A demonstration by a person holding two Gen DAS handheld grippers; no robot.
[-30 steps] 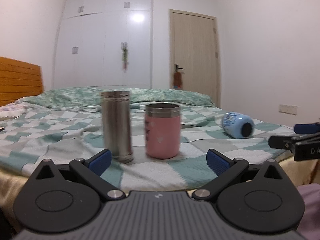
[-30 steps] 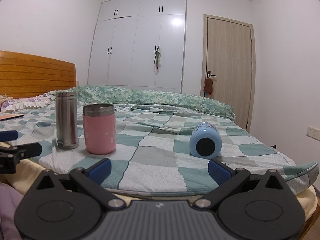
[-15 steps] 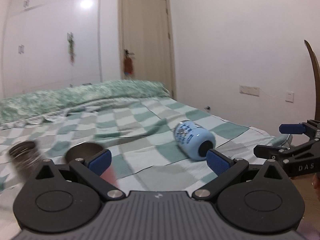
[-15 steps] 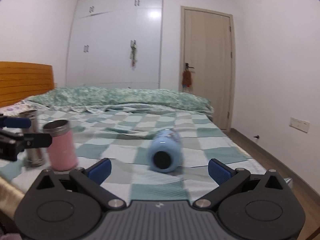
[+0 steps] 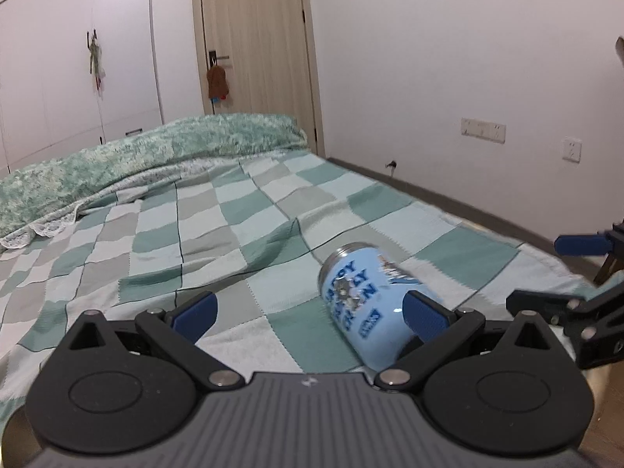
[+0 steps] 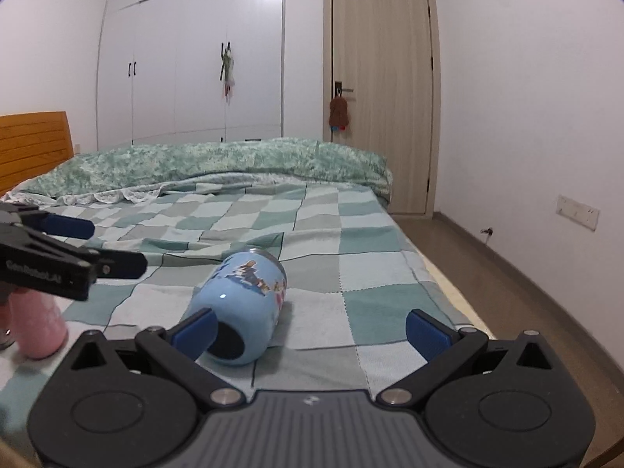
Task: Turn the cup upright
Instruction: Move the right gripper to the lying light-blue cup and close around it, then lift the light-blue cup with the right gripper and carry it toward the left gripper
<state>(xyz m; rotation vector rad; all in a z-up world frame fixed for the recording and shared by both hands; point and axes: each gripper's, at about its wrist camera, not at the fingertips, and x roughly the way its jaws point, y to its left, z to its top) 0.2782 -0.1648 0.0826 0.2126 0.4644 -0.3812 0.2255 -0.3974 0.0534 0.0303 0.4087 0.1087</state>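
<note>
**Blue cup on its side, both claws closing in**

The blue cup (image 6: pixel 241 308) lies on its side on the checked blanket (image 6: pixel 351 241) near the foot edge of the bed, its steel rim pointing toward the far end and its dark base facing the right wrist camera. In the left wrist view the same cup (image 5: pixel 360 304) sits low and to the right, with its printed wall turned to the lens.

The left claw (image 5: pixel 310 314) is spread wide and holds nothing; its right fingertip (image 5: pixel 423 312) overlaps the cup's wall in the picture, though contact cannot be confirmed. The right claw (image 6: pixel 310 329) is likewise wide apart and empty, its left fingertip (image 6: pixel 197 331) just in front of the cup's base. Each claw shows at the edge of the other's view, so they flank the cup from both sides.

The step in hand looks like lining up a grasp. To do it well, one claw should probably centre the cup between its fingers, taking it across the round wall near the middle, not at the slick rim, since the cup can roll on the soft blanket. A firm squeeze before lifting, then a turn that brings the rim up, would suit; setting the base down on a flat patch, away from the fold (image 6: pixel 249 247) behind it, should keep it from tipping.

A pink cup (image 6: pixel 39 327) stands at the left, well apart.
</note>
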